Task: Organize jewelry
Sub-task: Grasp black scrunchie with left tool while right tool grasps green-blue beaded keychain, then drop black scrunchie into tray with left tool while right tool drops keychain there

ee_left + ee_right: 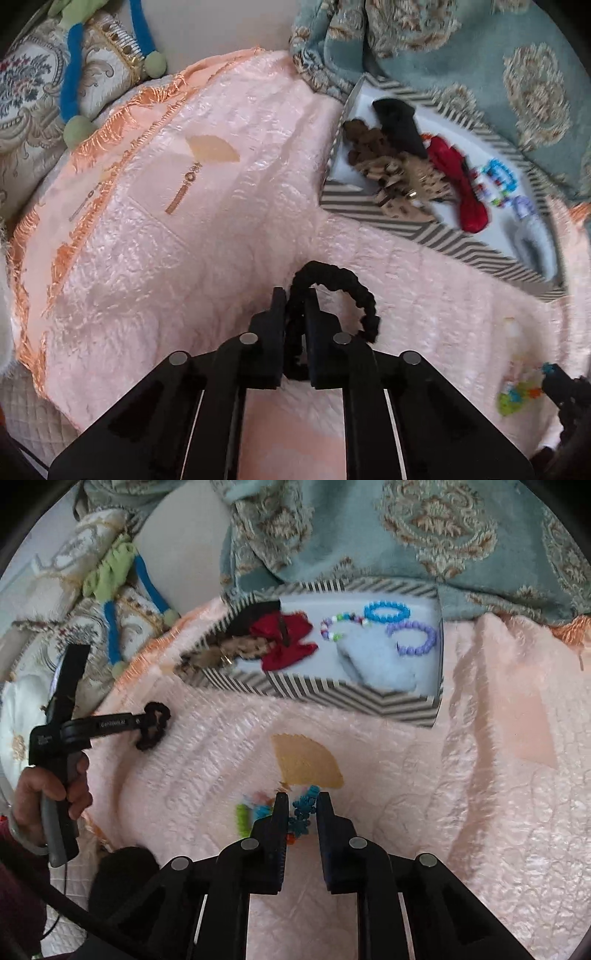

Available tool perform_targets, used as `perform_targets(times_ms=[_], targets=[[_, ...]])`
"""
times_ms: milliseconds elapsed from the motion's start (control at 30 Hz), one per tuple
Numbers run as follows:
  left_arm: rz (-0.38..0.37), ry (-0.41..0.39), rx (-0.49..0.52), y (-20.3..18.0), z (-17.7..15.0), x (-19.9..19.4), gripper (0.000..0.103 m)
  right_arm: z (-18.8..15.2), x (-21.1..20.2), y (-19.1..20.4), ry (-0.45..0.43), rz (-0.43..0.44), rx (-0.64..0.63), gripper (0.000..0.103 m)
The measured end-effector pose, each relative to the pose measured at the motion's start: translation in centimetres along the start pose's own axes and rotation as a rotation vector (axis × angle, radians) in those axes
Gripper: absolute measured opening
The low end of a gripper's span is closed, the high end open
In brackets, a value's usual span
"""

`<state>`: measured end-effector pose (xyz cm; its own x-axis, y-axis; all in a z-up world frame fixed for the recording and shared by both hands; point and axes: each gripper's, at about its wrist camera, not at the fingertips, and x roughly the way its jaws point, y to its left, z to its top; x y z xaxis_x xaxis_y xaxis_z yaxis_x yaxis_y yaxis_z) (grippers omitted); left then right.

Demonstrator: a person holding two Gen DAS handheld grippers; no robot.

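Observation:
My left gripper (295,295) is shut on a black braided hair tie (354,291), whose loop sticks out to the right above the pink bedspread. In the right wrist view the left gripper (146,720) holds the hair tie (155,725) at the left. My right gripper (302,799) is shut on a blue bead bracelet (303,812) low over the bedspread, and it shows at the lower right edge as the right gripper (550,373). A striped box (406,230), also the striped box (332,692), holds scrunchies, a red bow (286,640) and bead bracelets (386,612).
A teal patterned blanket (406,535) lies behind the box. An embroidered pillow (26,99) and a green-and-blue plush toy (72,85) sit at the left. Loose coloured beads (243,814) lie beside the right gripper. A person's hand (51,794) grips the left tool.

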<state>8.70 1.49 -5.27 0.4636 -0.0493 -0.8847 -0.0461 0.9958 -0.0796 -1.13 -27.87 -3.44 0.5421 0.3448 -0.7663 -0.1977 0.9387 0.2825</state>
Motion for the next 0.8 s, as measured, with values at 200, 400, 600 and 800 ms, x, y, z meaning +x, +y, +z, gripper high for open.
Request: perform_targets(times_ms=[200,400,600,800], targets=[[-0.072,-0.053,0.028,-1.1,0.0,-4.2,0.007,1.2,-3.4,1.2,-0.073,0.021,-0.020,0.014],[-0.101,-0.101,0.047,-2.4,0.4,-7.2,0.007,2.3,-5.3,1.1,-0.117,0.019,-0.013,0.014],[-0.116,-0.144,0.085,-4.3,1.1,-9.2,0.007,3.6,-6.8,0.9,-0.141,0.010,-0.020,0.014],[-0.104,-0.172,0.122,-6.5,1.7,-9.6,0.007,4.9,-7.4,0.7,-0.155,-0.008,-0.035,0.014]])
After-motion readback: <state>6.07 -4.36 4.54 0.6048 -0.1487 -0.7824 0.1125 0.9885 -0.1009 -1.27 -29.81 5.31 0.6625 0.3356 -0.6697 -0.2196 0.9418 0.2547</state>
